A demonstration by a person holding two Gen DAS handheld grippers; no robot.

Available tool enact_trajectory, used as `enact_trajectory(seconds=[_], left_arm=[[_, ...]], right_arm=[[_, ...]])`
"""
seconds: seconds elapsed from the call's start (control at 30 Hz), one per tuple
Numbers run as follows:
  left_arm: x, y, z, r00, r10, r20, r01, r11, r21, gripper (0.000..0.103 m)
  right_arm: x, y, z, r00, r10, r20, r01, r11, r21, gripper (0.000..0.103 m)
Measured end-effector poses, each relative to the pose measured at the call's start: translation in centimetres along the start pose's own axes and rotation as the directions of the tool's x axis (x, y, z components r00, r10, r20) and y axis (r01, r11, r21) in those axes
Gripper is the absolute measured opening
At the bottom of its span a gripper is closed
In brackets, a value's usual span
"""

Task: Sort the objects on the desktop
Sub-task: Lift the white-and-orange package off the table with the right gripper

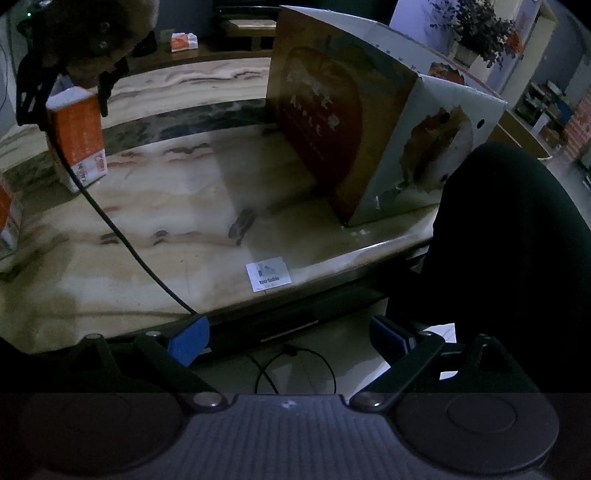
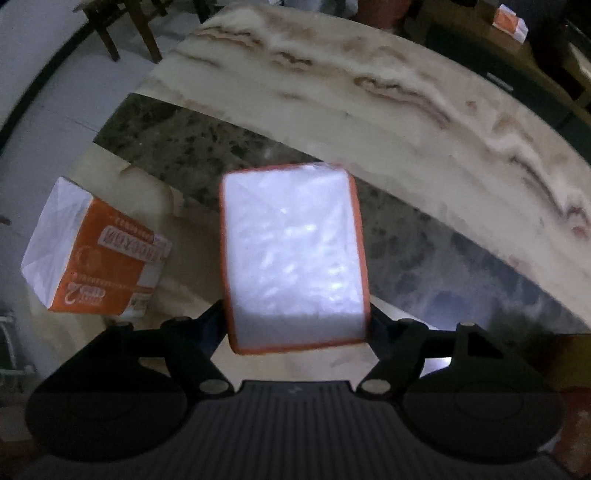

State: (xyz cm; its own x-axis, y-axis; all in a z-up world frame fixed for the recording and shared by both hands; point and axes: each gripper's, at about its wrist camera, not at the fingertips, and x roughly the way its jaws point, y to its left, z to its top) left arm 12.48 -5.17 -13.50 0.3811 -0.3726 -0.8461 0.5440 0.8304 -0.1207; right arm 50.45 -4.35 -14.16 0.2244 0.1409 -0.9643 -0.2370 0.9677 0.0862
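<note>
Right gripper is closing around an upright orange tissue pack, pads at its flanks (contact unclear). Second pack is sitting to its left. Left gripper is hanging open, empty. Sorting barely begun, I'd say.

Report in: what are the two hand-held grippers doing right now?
Left hand-held gripper open, empty. Right hand-held gripper clamped on upright tissue pack. Second pack alongside, apart.

1. A dim living or reception room, not a workshop: a polished marble-patterned bench labelled "tea table".
2. A potted plant stands behind.
3. Wooden furniture stands on the pale floor.
</note>
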Motion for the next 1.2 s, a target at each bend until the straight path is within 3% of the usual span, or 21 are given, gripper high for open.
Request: enact_trajectory(seconds=[0.27, 0.4, 0.87, 1.2], left_arm=[[0.2, 0.3, 0.2, 1.0, -0.003, -0.005, 0.003, 1.0, -0.011, 0.094], [0.2, 0.5, 0.3, 1.0, -0.009, -0.006, 0.009, 1.0, -0.023, 0.094], [0.4, 1.0, 0.4, 1.0, -0.018, -0.003, 0.017, 0.999, -0.05, 0.094], [0.4, 1.2, 0.4, 1.0, -0.026, 0.001, 0.026, 0.998, -0.056, 0.094]], right_arm=[[0.7, 1.2, 0.3, 1.0, 0.008, 0.007, -0.007, 0.999, -0.037, 0.08], [1.7, 1.9, 0.6, 1.0, -0.028, -0.002, 0.028, 0.998, -0.062, 0.08], [3.8, 1.5, 0.4, 1.0, -0.006, 0.0, 0.006, 1.0, -0.018, 0.079], [2.9, 0.8, -0.9, 0.997, -0.007, 0.079, 0.009, 1.0, -0.022, 0.075]])
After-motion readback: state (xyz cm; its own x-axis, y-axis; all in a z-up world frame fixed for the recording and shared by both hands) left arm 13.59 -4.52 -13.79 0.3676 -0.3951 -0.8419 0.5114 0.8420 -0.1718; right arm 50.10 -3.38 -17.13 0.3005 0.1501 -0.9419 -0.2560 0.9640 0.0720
